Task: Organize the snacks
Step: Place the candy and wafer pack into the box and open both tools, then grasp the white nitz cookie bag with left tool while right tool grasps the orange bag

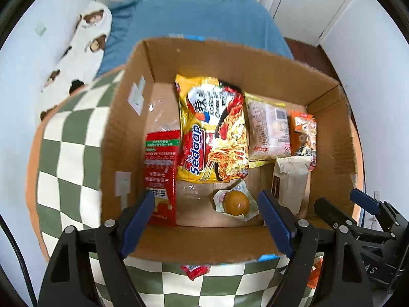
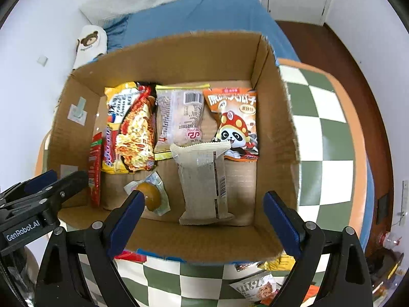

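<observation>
A: How are the grippers seen?
B: The left gripper [image 1: 207,220] and right gripper [image 2: 204,220] are held spread wide above the cardboard box [image 2: 179,58], nothing gripped.
A: And the snacks?
B: The noodle packet [image 1: 212,130], egg [image 1: 236,203] and beige packet [image 2: 204,181] are laid inside the box

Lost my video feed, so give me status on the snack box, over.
Left gripper open, empty. Right gripper open, empty. Six snacks in cardboard box; more packets on checkered cushion. Nothing in the way.

Loose packets [image 2: 258,290] below the cardboard box [image 2: 204,248] – cut off by frame edge and tongs – unreadable.
</observation>
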Motion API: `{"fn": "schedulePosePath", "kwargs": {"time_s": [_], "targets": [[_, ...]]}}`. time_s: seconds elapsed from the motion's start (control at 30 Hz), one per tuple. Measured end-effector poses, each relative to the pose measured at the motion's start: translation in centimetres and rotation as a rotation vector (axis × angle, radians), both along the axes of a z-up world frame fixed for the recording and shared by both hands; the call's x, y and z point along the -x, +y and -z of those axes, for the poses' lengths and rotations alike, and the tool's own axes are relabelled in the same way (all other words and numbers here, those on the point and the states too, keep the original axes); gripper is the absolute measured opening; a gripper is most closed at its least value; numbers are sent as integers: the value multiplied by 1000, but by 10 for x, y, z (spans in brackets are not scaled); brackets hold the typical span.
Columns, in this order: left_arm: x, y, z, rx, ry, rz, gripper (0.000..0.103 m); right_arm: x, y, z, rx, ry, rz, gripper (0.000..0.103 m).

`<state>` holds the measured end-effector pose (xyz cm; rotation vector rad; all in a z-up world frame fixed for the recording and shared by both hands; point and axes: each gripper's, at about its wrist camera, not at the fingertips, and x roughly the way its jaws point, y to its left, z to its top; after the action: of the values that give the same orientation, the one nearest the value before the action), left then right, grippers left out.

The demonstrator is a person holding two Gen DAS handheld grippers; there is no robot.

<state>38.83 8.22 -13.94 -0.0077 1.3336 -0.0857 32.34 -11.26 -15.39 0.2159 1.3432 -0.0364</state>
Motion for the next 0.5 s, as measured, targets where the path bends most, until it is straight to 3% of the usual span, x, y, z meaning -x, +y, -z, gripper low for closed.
{"fn": "schedulePosePath", "kwargs": {"time_s": [0.5], "targets": [[64, 5, -68, -31, -248, 17, 82, 56, 20, -76, 73, -220, -16, 96]]}}
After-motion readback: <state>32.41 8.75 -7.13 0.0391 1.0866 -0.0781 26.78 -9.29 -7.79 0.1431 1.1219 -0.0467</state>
